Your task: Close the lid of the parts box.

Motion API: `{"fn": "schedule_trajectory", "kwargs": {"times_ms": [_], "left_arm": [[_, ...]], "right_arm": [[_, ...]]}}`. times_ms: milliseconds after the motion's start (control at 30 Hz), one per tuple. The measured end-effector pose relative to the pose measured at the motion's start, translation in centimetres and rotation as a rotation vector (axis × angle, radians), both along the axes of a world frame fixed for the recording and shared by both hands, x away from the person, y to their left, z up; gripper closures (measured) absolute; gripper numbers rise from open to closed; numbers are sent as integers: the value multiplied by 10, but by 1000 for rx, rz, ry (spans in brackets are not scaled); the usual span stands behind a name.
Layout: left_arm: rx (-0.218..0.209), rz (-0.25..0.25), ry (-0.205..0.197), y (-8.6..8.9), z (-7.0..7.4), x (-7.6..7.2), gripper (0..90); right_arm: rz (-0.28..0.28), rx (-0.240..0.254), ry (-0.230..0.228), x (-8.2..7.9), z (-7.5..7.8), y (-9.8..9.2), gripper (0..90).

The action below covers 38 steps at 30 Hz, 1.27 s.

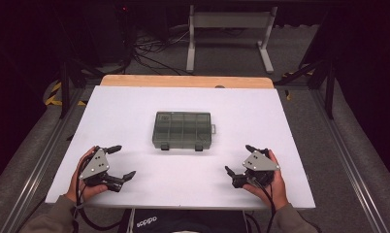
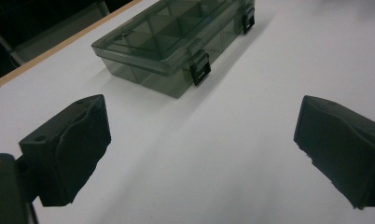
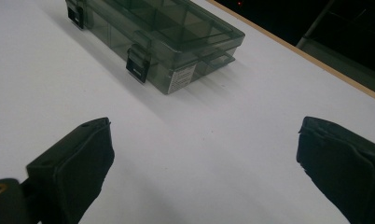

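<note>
Left gripper (image 1: 121,162): jaws wide apart, nothing between them, low over the sheet, hand (image 1: 86,174) wrapped round its back. Right gripper (image 1: 240,158): same, jaws spread wide and empty, held in the other hand (image 1: 275,180). Cables trail back off the near edge.

Box (image 1: 183,130): ahead of both grippers and between them, well apart from each; to the right-front of the left one, left-front of the right one. Smoky clear plastic, lid shut, divided compartments inside, contents can't tell. Two black latches (image 2: 200,68) on the side facing the grippers. White label (image 3: 181,77) on its end wall in the right gripper view.

Sheet (image 1: 135,107): white, matte, bare around the box. Beyond the box a strip of wooden tabletop (image 1: 183,81) shows at the far edge.

Room: dark. Grey floor, metal rails either side of the table, a grey stand (image 1: 229,29) behind it, loose cables (image 1: 154,48) on the floor, yellow-black tape (image 1: 52,94) far left.
</note>
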State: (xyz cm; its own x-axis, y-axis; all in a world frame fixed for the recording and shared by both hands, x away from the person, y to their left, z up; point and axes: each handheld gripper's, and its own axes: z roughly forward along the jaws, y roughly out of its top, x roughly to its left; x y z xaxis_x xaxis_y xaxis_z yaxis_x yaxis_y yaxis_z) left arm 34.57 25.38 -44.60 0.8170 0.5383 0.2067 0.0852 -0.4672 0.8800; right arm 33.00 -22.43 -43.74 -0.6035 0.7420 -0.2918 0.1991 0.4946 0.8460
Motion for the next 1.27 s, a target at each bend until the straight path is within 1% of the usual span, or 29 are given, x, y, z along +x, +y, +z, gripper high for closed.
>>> {"fn": "schedule_trajectory", "kwargs": {"times_ms": [267, 367, 533, 633, 867, 967, 1033, 1133, 1267], "left_arm": [[-2, -3, 5, 0, 0, 0, 45], [7, -7, 0, 0, 0, 0, 45], [7, -8, 9, -1, -1, 0, 45], [15, -10, 5, -1, -1, 1, 45], [11, -6, 14, -2, -1, 2, 45], [15, -12, 8, -3, 0, 3, 45], [11, -9, 8, -3, -1, 3, 45], [18, -12, 13, -4, -2, 4, 45], [17, -9, 18, -4, -2, 4, 45]], "right_arm": [[3, -2, 1, 0, 0, 1, 44], [4, -5, 1, 0, 0, 1, 44], [7, -4, -1, 0, 0, 1, 44], [9, -8, -1, 0, 0, 1, 44], [12, -10, 0, 0, 0, 1, 44], [12, -12, -2, -1, 0, 1, 44], [12, -16, -4, -1, 0, 0, 44], [12, -12, -4, -1, 0, 0, 44], [14, -11, 0, 0, 0, 0, 44]]}}
